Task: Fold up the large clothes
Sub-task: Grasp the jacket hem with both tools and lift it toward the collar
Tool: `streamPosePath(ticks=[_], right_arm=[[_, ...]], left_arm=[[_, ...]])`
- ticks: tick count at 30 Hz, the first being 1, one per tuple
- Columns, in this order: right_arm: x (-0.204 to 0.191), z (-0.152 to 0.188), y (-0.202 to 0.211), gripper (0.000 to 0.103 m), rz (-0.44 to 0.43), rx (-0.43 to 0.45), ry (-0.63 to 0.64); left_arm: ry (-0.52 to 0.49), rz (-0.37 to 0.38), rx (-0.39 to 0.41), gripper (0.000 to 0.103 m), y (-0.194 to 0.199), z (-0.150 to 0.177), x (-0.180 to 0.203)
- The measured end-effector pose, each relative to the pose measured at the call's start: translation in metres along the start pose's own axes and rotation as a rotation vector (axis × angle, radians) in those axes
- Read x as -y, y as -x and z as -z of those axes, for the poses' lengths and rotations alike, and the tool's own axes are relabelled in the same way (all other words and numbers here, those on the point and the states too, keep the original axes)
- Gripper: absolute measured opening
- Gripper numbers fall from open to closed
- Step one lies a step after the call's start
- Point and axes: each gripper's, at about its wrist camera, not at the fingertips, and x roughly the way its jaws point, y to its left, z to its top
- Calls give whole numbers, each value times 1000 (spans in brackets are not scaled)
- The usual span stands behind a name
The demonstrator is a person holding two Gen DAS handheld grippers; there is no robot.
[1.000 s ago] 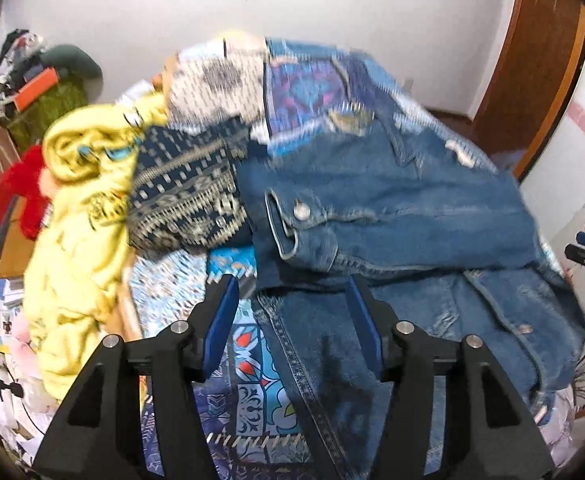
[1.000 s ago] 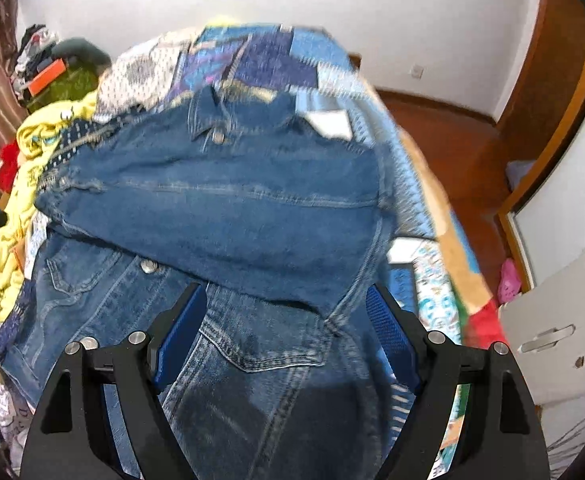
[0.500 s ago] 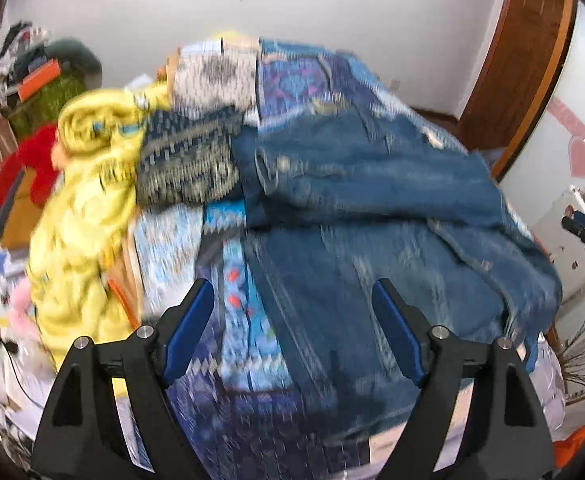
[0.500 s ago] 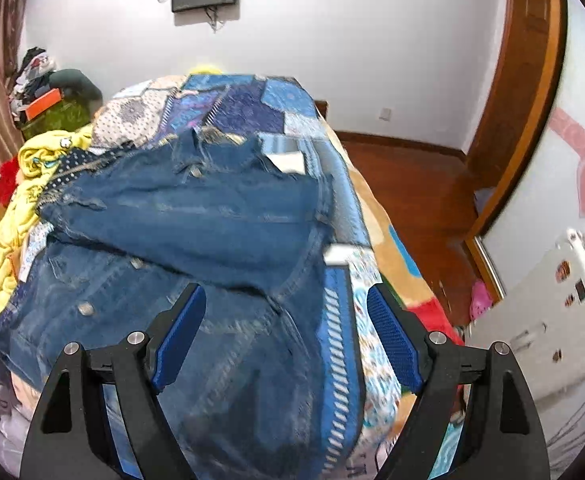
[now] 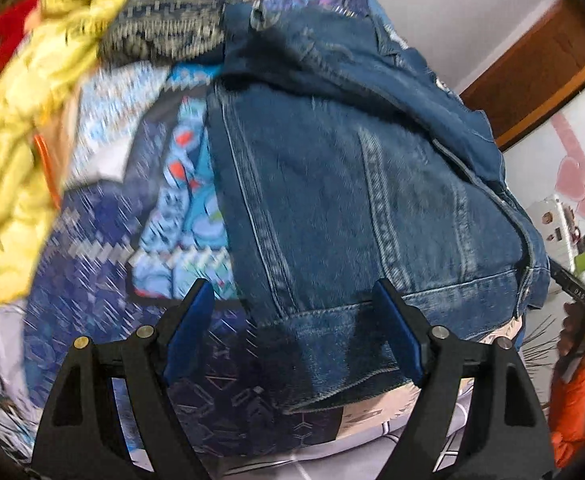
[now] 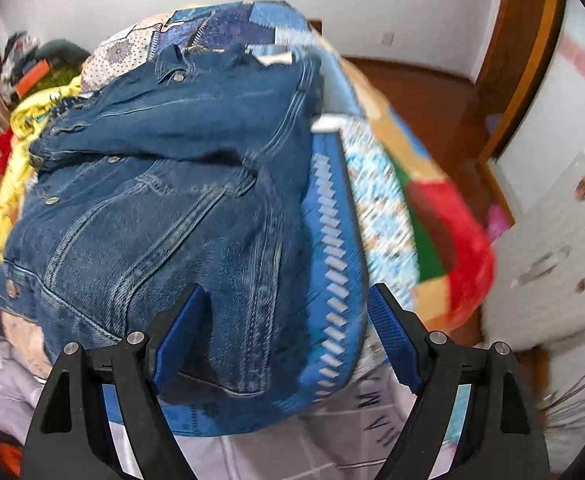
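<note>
A blue denim jacket (image 5: 352, 184) lies on the patchwork bedspread (image 5: 104, 280), its sleeves folded across the chest. My left gripper (image 5: 292, 312) is open and empty, low over the jacket's left hem corner at the near edge of the bed. The jacket also shows in the right wrist view (image 6: 164, 184). My right gripper (image 6: 288, 320) is open and empty, over the jacket's right hem corner. The right gripper shows at the far right of the left wrist view (image 5: 584, 280).
A heap of yellow cloth (image 5: 28, 92) and a dark patterned garment (image 5: 164, 28) lie on the left of the bed. A wooden door (image 5: 532, 80) and a white appliance (image 6: 560, 240) stand to the right. Wooden floor (image 6: 412, 92) runs beside the bed.
Both grippers have drawn back from the folded sleeves and dropped to the jacket's hem at the near edge of the bed. The left jaws have opened wider.
</note>
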Motion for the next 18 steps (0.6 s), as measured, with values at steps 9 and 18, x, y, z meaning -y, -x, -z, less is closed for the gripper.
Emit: streamPosePath(ticks=[9, 18], right_arm=[[0, -8, -21, 80, -97, -61, -32], [-13, -17, -33, 30, -202, -85, 1]], left_arm=[[105, 104, -11, 77, -19, 1, -7], [42, 129, 24, 23, -14, -14, 11]])
